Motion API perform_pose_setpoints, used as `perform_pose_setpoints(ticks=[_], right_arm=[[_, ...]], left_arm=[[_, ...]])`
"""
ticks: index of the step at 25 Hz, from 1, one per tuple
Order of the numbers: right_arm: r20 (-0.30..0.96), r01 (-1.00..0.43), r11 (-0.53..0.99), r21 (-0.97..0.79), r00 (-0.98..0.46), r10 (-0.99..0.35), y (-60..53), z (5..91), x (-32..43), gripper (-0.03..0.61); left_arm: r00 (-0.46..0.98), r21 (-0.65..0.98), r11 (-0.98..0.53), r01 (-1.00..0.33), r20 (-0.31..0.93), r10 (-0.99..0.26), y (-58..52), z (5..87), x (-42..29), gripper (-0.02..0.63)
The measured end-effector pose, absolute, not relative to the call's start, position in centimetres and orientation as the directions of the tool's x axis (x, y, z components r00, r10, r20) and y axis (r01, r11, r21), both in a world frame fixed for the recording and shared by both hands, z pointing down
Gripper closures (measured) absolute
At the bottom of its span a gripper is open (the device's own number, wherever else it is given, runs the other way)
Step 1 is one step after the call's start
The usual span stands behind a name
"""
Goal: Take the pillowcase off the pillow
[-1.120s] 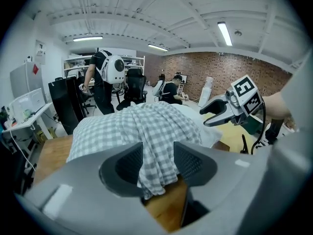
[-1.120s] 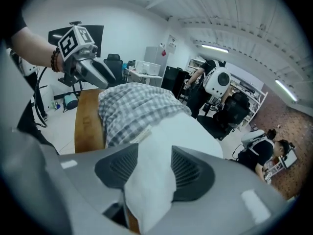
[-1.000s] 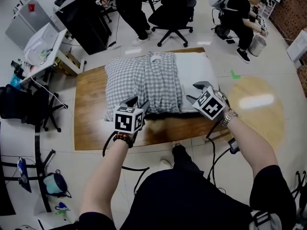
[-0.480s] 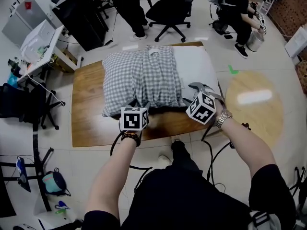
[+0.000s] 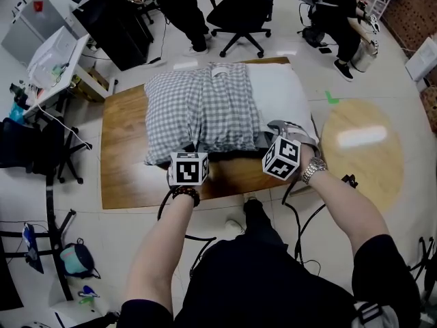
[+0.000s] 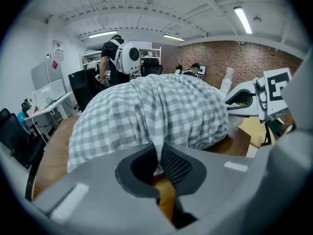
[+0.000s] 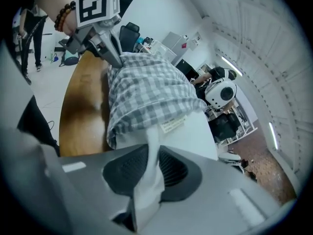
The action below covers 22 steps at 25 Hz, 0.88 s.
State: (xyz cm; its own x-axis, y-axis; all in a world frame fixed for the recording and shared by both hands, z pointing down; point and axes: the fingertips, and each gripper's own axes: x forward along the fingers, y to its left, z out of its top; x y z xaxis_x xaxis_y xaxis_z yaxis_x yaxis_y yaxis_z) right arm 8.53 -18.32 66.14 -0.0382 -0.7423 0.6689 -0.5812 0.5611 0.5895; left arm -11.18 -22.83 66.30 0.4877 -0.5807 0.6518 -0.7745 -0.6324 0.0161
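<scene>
— What's different from a second ago?

— Both grippers have come down onto the near edge of the pillow. Back then they hung over it with the jaws spread; since then both pairs have been closing, and cloth now sits between each.

— The left gripper (image 5: 196, 149) first.

— Its jaws are together. In the left gripper view a fold of the grey-and-white checked pillowcase (image 6: 146, 111) runs down between the pads (image 6: 176, 166) and is pinched there, at the near edge of the case.

— And the right gripper (image 5: 285, 130)?

— Its jaws are nearly together, with a thick fold of white cloth from the pillow (image 7: 195, 126) clamped between them. That is the bare end of the pillow, just beside the hem where the check stops.

— Where does the pillow lie?

— On the wooden table (image 5: 126, 149). The pillowcase covers its left and middle parts and is bunched into ridges across the middle, while the white right-hand end sticks out uncovered. The left gripper holds the checked part and the right gripper the white part, side by side along the near edge.
</scene>
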Motion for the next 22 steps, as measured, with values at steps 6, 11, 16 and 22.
perform_pose_setpoints(ticks=[6, 11, 16, 22], right_arm=[[0.644, -0.587, 0.534, 0.609, -0.027, -0.764, -18.0, 65.4, 9.5, 0.563], [0.633, -0.587, 0.519, 0.621, -0.015, -0.774, -17.4, 64.6, 10.0, 0.565], [0.629, -0.601, 0.506, 0.62, -0.006, -0.778, -16.4, 63.8, 11.0, 0.566], [0.647, -0.624, 0.501, 0.599, 0.009, -0.762, -15.6, 63.4, 12.0, 0.566]], left_arm=[[0.484, 0.046, -0.599, -0.799, 0.641, -0.596, -23.0, 65.9, -12.8, 0.603], [0.481, 0.089, -0.557, -0.825, 0.627, -0.613, -22.9, 65.5, -14.7, 0.604], [0.472, 0.114, -0.523, -0.845, 0.618, -0.629, -22.9, 64.9, -16.2, 0.604], [0.462, 0.118, -0.502, -0.857, 0.606, -0.647, -24.0, 64.0, -18.4, 0.604]])
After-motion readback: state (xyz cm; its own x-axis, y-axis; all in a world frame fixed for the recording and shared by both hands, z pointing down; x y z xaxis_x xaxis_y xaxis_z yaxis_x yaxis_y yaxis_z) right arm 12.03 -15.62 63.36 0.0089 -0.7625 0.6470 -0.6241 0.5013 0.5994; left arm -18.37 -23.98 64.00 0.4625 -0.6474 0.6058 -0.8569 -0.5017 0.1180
